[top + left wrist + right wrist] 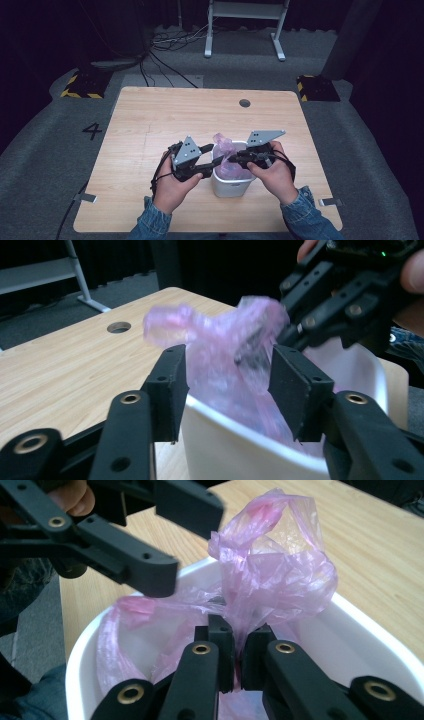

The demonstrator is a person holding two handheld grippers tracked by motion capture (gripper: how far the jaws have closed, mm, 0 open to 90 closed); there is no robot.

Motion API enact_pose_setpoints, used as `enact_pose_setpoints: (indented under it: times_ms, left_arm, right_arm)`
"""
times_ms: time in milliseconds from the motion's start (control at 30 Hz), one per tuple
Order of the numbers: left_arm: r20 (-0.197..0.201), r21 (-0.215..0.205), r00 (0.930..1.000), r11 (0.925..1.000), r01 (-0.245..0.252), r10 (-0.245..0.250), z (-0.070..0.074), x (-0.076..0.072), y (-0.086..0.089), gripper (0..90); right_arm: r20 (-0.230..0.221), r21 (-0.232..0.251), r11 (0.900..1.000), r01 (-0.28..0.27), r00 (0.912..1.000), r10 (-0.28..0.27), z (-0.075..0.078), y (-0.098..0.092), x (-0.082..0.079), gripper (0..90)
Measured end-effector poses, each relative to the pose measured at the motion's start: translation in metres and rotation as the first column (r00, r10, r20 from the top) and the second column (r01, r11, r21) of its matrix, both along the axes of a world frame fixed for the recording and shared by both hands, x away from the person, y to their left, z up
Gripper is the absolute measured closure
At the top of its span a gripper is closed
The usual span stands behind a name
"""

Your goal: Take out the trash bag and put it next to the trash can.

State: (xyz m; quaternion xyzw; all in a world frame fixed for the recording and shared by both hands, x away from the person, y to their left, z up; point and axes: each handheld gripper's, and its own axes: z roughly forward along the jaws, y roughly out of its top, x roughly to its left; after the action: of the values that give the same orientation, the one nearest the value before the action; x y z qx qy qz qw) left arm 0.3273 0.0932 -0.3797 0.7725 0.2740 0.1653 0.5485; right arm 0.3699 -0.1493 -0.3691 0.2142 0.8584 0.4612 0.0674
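A small white bin [231,186] stands on the wooden table [150,125] near its front edge, with a thin pink plastic bag [223,145] bunched up out of its top. My right gripper [239,645] reaches over the bin [370,625] and is shut on a gathered fold of the bag [270,565]. My left gripper [227,385] sits at the bin's left rim [240,450]. Its jaws stand open on either side of the bag [220,340], which hangs loose between the pads. From above, the left gripper [210,161] and the right gripper [235,160] nearly meet over the bin.
The table has a round cable hole [244,103] at the back. A white metal stand [245,25] and loose cables [165,55] lie on the grey floor beyond, with yellow-and-black blocks [82,85] at both far corners. Bare tabletop stretches left and behind the bin.
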Motion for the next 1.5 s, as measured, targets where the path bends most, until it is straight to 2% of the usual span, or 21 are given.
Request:
enact_pose_setpoints:
  times_ms: [267,533,600,733,800,967,1300,1367,1400,1433,1500]
  left_arm:
    - [0.01,-0.002,0.9989,0.999,-0.045,0.045,-0.003,-0.008,0.02,42.9]
    - [-0.018,0.008,0.9941,0.9943,-0.107,0.107,-0.009,-0.015,0.042,41.8]
    - [-0.03,0.023,0.9925,0.9928,-0.117,0.118,-0.012,-0.015,0.047,41.1]
    - [-0.048,0.095,0.9888,0.9861,-0.136,0.141,-0.021,-0.016,0.057,39.7]
    - [-0.059,0.115,0.9874,0.9835,-0.139,0.147,-0.026,-0.016,0.061,39.3]
    - [-0.089,0.138,0.9841,0.9804,-0.141,0.154,-0.035,-0.017,0.071,37.3]
    - [-0.107,0.178,0.9768,0.9702,-0.164,0.185,-0.053,-0.019,0.085,29.9]
    - [-0.131,0.195,0.9709,0.9654,-0.173,0.201,-0.061,-0.021,0.091,29.4]
    - [-0.131,0.195,0.9709,0.9654,-0.173,0.201,-0.061,-0.021,0.091,29.3]
    - [-0.138,0.207,0.9665,0.9606,-0.186,0.217,-0.066,-0.021,0.095,29.2]
    - [-0.14,0.21,0.9651,0.9591,-0.19,0.222,-0.067,-0.021,0.096,29.2]
  right_arm:
    - [0.043,0.047,0.999,0.011,0.999,-0.013,0.011,-0.008,-0.003,87.4]
    - [0.075,0.072,0.997,-0.002,0.9972,-0.003,0.026,-0.012,-0.005,87.2]
    - [0.081,0.072,0.997,-0.006,0.9967,0.001,0.03,-0.014,-0.004,87.1]
    - [0.09,0.073,0.997,-0.009,0.9959,0.002,0.038,-0.017,-0.004,87.1]
    - [0.096,0.077,0.997,-0.008,0.9954,0.001,0.042,-0.018,-0.004,87.1]
    - [0.114,0.087,0.996,-0.012,0.9935,0.002,0.052,-0.019,-0.004,87.0]
    - [0.16,0.111,0.994,-0.018,0.9872,0.0,0.072,-0.024,-0.008,86.8]
    - [0.182,0.122,0.992,-0.016,0.9834,-0.007,0.08,-0.027,-0.008,86.6]
    - [0.182,0.122,0.992,-0.016,0.9834,-0.007,0.08,-0.027,-0.008,86.6]
    - [0.193,0.129,0.992,-0.014,0.9812,-0.012,0.085,-0.03,-0.008,86.6]
    - [0.197,0.131,0.991,-0.011,0.9804,-0.015,0.087,-0.031,-0.008,86.5]
